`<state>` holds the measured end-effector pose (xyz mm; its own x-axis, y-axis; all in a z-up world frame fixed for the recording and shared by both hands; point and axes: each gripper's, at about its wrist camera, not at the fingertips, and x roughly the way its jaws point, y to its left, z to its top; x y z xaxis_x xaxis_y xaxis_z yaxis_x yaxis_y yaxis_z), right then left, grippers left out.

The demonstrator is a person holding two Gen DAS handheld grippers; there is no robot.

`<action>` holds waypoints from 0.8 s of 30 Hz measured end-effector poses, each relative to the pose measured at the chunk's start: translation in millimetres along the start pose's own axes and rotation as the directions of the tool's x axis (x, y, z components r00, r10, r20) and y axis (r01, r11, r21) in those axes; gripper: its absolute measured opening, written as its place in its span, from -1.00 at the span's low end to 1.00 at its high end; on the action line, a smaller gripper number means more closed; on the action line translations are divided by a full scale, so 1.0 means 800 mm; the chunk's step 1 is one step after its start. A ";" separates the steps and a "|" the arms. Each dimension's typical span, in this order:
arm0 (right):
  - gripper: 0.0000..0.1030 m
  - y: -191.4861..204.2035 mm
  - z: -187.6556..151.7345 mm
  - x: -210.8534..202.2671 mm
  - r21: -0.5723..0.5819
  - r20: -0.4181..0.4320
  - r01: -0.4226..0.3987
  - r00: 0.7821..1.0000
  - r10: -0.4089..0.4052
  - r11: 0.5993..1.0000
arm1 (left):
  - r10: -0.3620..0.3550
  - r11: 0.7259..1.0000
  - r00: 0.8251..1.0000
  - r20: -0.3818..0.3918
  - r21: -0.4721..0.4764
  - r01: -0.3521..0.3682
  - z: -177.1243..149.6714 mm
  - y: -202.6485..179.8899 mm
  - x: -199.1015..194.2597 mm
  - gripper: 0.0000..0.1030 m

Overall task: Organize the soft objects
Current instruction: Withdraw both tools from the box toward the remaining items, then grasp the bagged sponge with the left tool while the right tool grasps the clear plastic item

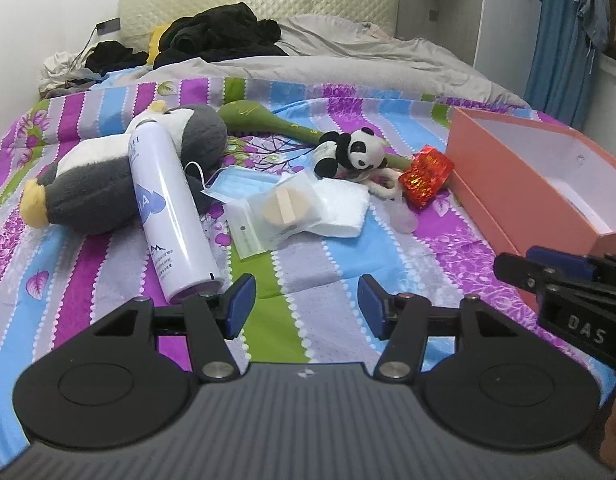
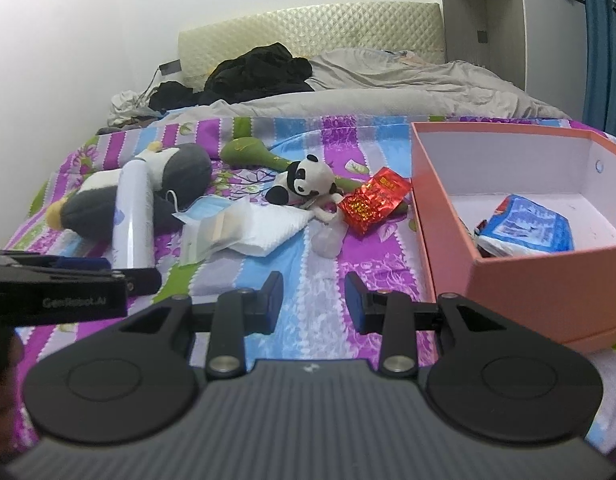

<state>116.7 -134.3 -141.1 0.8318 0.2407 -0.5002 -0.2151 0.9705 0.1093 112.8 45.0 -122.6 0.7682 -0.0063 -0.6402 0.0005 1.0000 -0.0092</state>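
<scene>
Soft toys, penguin (image 1: 108,184) and panda (image 1: 354,152), lie on bed; one packet (image 2: 526,226) boxed (image 2: 440,216). Both hand-held grippers (image 1: 306,306) (image 2: 313,300) open, empty.

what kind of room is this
Most likely a bedroom: the things lie on a bed with a striped floral sheet, a padded headboard stands against the wall behind a rumpled grey duvet, and a wardrobe stands beside the bed.
</scene>
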 end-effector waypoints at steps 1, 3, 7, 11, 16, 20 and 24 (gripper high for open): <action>-0.28 0.001 0.001 0.007 -0.006 0.001 0.001 1.000 -0.001 1.000 | 0.000 1.000 1.000 -0.002 0.002 0.000 0.000 0.001 0.004 0.23; -0.28 0.002 0.002 0.016 -0.015 0.007 0.000 1.000 0.000 1.000 | 0.010 1.000 1.000 -0.009 0.012 -0.010 0.001 0.002 0.013 0.24; -0.28 -0.001 -0.002 0.038 -0.038 0.008 0.012 1.000 -0.011 0.999 | 0.029 0.999 0.999 -0.019 0.028 -0.029 0.004 0.001 0.028 0.24; -0.28 -0.006 -0.004 0.059 -0.047 -0.001 0.022 1.000 -0.022 0.999 | 0.035 0.999 0.999 -0.006 0.036 -0.035 0.010 0.000 0.040 0.24; -0.28 -0.006 -0.005 0.080 -0.064 0.006 0.016 1.000 -0.015 0.998 | 0.048 0.998 0.999 -0.018 0.050 -0.047 0.017 0.001 0.064 0.24; -0.28 -0.005 -0.008 0.098 -0.071 0.007 0.023 1.000 -0.022 0.997 | 0.052 0.995 0.998 -0.023 0.083 -0.050 0.021 -0.002 0.081 0.24; -0.28 -0.007 -0.010 0.120 -0.072 0.002 0.021 1.000 -0.021 0.997 | 0.053 0.995 0.998 -0.015 0.091 -0.051 0.027 -0.002 0.098 0.24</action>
<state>193.6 -116.5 -196.5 0.8368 0.2207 -0.5010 -0.2340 0.9715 0.0372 187.2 43.4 -156.3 0.7574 0.0463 -0.6514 0.0194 0.9954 0.0933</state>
